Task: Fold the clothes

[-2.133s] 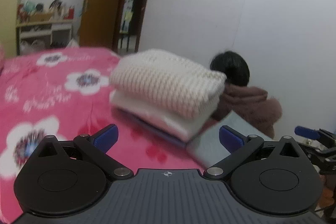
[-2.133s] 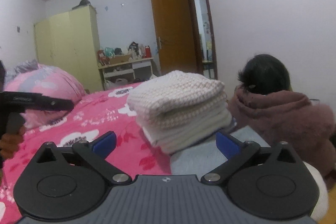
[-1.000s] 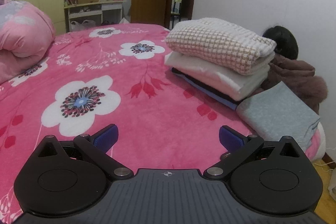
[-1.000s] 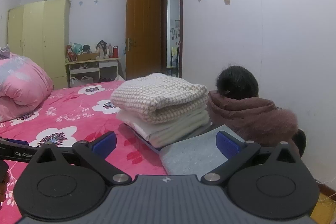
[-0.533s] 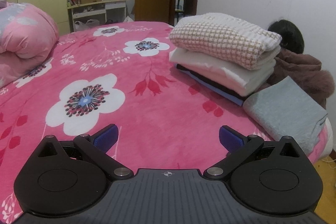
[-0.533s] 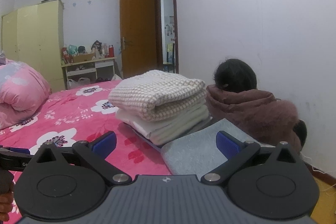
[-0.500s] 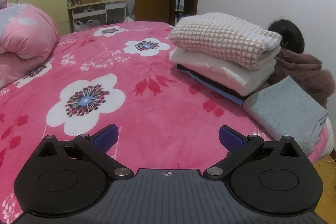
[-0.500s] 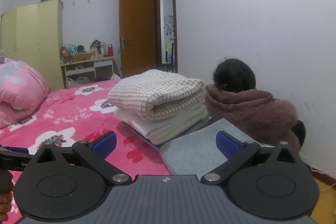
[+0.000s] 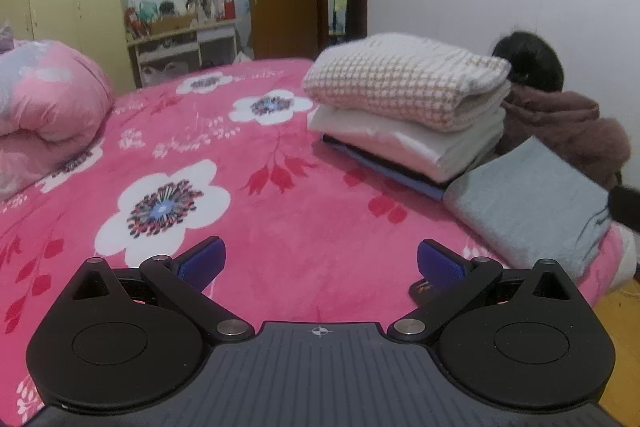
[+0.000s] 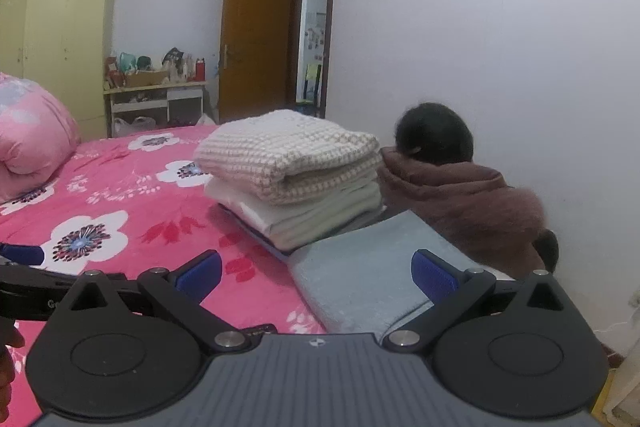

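Observation:
A stack of folded clothes (image 9: pixel 408 115) (image 10: pixel 296 171) rests on the pink flowered bed (image 9: pixel 200 155) (image 10: pixel 120 187), topped by a cream checked knit (image 9: pixel 404 79) (image 10: pixel 288 147). A folded grey garment (image 9: pixel 528 199) (image 10: pixel 364 267) lies beside the stack at the bed's edge. My left gripper (image 9: pixel 320 261) hovers open over the bedspread, nothing between its blue pads. My right gripper (image 10: pixel 316 273) is open just short of the grey garment, holding nothing. The left gripper's body (image 10: pixel 24 291) shows at the left edge of the right wrist view.
A person in a brown fleecy coat (image 10: pixel 464 199) (image 9: pixel 568 131) sits against the wall beyond the bed. A rolled pink quilt (image 9: pixel 44 123) lies far left. A yellow wardrobe (image 10: pixel 60 43), cluttered shelf (image 10: pixel 156 91) and open wooden door (image 10: pixel 256 27) stand behind.
Both grippers have shifted slightly, staying open and empty. The left view has drifted a little, bringing the stack and grey garment a touch closer to the right side.

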Motion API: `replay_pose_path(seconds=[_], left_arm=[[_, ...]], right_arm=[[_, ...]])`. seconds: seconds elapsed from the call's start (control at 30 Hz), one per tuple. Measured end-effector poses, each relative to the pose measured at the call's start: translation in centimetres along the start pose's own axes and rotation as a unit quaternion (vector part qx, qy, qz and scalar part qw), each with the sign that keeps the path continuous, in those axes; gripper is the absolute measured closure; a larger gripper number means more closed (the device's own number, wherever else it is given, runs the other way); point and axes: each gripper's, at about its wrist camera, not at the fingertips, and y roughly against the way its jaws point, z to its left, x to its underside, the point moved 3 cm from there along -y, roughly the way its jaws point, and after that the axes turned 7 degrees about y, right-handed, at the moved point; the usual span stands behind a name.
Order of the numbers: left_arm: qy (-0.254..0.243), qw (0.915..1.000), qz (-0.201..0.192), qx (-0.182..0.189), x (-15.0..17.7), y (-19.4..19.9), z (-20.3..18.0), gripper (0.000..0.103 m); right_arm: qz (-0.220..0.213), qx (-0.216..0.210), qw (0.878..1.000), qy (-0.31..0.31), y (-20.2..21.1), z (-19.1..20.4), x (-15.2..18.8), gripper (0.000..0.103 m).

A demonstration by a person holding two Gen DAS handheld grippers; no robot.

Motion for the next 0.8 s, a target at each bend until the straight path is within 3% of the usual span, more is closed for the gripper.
replay_pose_path(seconds=[0.17, 0.4, 0.5, 0.67, 0.8], left_arm=[[-0.020, 0.9996, -0.020, -0.002, 0.4, 0.8, -1.5, 0.000], [-0.005, 0.9994, 0.014, 0.031, 1.0, 0.6, -3.7, 0.000], [-0.005, 0.9994, 0.010, 0.033, 1.3, 0.7, -4.3, 0.000], [-0.001, 0.9994, -0.015, 0.031, 1.3, 1.2, -4.6, 0.000], [0.006, 0.9994, -0.004, 0.032, 1.2, 1.0, -4.3, 0.000]], right_arm=[[0.015, 0.018, 1.000, 0.001, -0.2, -0.5, 1.1, 0.000], [0.018, 0.065, 0.997, 0.027, 0.0, -1.5, 2.0, 0.000], [0.016, 0.082, 0.996, 0.034, 0.2, -2.1, 2.2, 0.000], [0.023, 0.083, 0.996, 0.026, -0.1, -3.1, 2.5, 0.000], [0.031, 0.078, 0.996, 0.023, -0.6, -3.2, 2.5, 0.000]])
